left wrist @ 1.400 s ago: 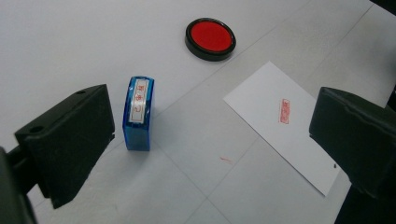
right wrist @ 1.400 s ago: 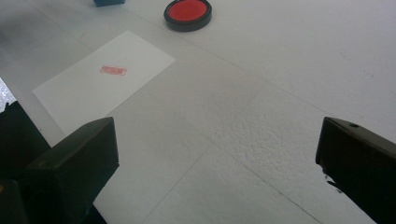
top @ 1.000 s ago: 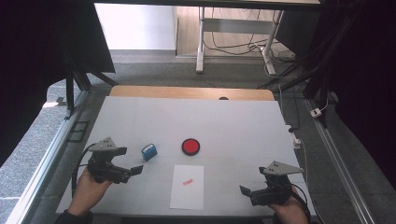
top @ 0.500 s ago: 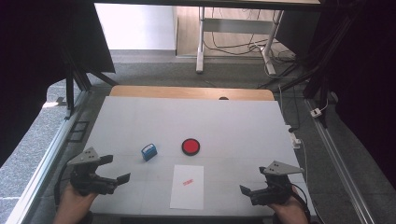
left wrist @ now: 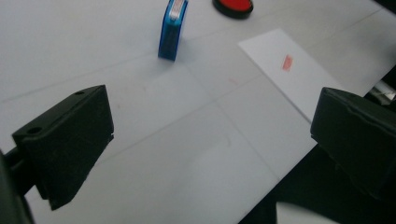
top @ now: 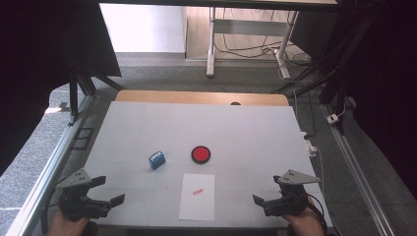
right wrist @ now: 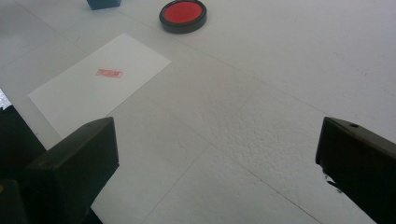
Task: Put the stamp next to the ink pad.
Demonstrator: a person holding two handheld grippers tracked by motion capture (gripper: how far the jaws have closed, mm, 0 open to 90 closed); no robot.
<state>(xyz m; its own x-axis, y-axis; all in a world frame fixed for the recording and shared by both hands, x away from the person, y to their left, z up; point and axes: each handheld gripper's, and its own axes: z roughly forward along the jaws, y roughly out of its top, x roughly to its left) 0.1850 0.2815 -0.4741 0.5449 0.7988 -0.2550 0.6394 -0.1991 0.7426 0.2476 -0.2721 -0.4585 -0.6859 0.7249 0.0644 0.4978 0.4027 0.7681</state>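
White tabletop [top: 236, 128] in the high view carries a small blue stamp [top: 157, 160] just left of a round red ink pad [top: 200, 154], with a sheet of paper [top: 197, 195] bearing 1 red imprint in front; the left gripper [top: 109, 191] and right gripper [top: 260, 199] sit at the near corners, well apart from the stamp. Left gripper view: jaws wide apart and empty, the stamp standing upright ahead. Right gripper view: jaws likewise spread, the stamp at the top edge beyond the paper.

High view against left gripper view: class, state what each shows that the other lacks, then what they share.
High view alone: the right gripper, the wooden strip at the table's far edge, and the floor with cables beyond. Left gripper view alone: a close look along its own wide-open jaws, and the blue stamp seen edge-on. Shared: the blue stamp, the red ink pad, the white paper with its red mark, and the white table.
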